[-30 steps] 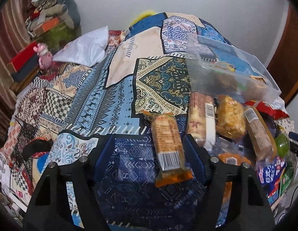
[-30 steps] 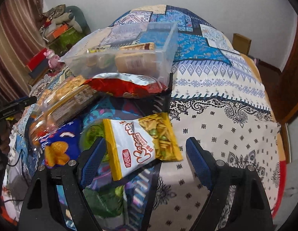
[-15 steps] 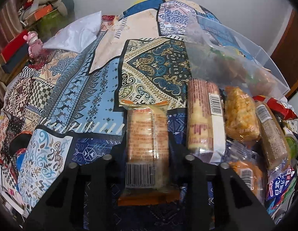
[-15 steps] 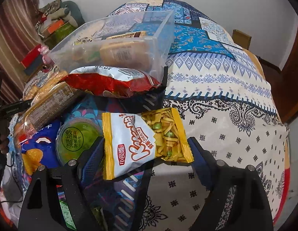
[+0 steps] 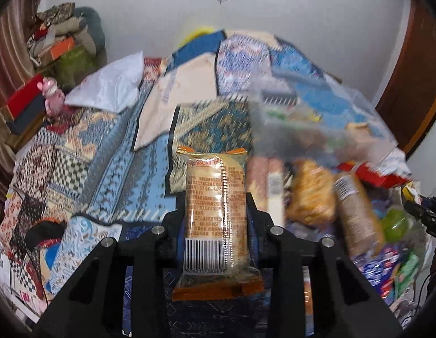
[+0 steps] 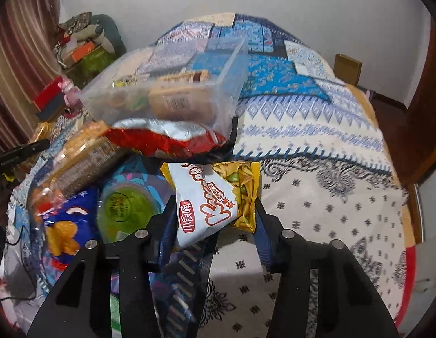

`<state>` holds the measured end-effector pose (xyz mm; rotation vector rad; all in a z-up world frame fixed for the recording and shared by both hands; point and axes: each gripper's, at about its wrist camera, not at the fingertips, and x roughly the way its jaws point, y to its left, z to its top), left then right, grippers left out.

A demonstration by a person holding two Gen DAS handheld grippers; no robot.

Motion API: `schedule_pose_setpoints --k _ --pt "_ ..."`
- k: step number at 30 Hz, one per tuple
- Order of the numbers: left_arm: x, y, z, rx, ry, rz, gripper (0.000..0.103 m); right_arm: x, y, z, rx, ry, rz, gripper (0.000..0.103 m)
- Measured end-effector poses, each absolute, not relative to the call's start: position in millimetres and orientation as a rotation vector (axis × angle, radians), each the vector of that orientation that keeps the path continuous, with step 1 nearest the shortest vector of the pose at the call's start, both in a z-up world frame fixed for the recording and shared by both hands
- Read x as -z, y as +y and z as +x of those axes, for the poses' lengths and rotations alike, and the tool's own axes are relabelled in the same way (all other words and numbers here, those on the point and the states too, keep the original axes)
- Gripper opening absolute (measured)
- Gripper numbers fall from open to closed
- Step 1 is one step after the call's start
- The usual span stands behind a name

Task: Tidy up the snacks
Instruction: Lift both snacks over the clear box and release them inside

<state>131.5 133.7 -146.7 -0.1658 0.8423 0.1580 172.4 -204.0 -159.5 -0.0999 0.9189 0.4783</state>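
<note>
Now left tool [image 5: 215, 211] clamps cracker pack [image 5: 215, 211], long axis pointing away; right tool [image 6: 215, 214] closing round chip bag [image 6: 209, 200].

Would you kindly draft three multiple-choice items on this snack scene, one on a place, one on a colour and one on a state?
1. Where does the red and silver bag lie?
A. inside the bin
B. against the clear bin's near wall
C. on the floor

2. What colour are the end seals of the packet in the left gripper?
A. orange
B. green
C. purple

3. How does the right gripper stand?
A. wide open and empty
B. out of view
C. pinching the white and yellow bag

Key: 1 B, it rests outside the wall; 2 A, both ends show orange; 3 C, the jaws have just been closing and now crumple the bag.
</note>
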Motion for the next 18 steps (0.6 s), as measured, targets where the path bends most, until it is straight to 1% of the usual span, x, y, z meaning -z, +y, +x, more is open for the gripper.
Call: schedule_pose_setpoints --k 6,11,18 --pt "108.7 119.1 137.7 -0.112 0.755 -0.155 0.034 124.5 -210.4 168.5 -0.472 0.827 -0.081 0.045" --pt "88.0 106.3 151.7 -0.078 0.703 -0.142 0.034 96.9 -205.9 170.5 -0.487 0.75 -0.072 0.045" --pt "78.3 90.1 178.8 -0.039 0.687 -0.141 0.034 74.4 -182.3 187.2 -0.524 0.672 -0.088 0.045"
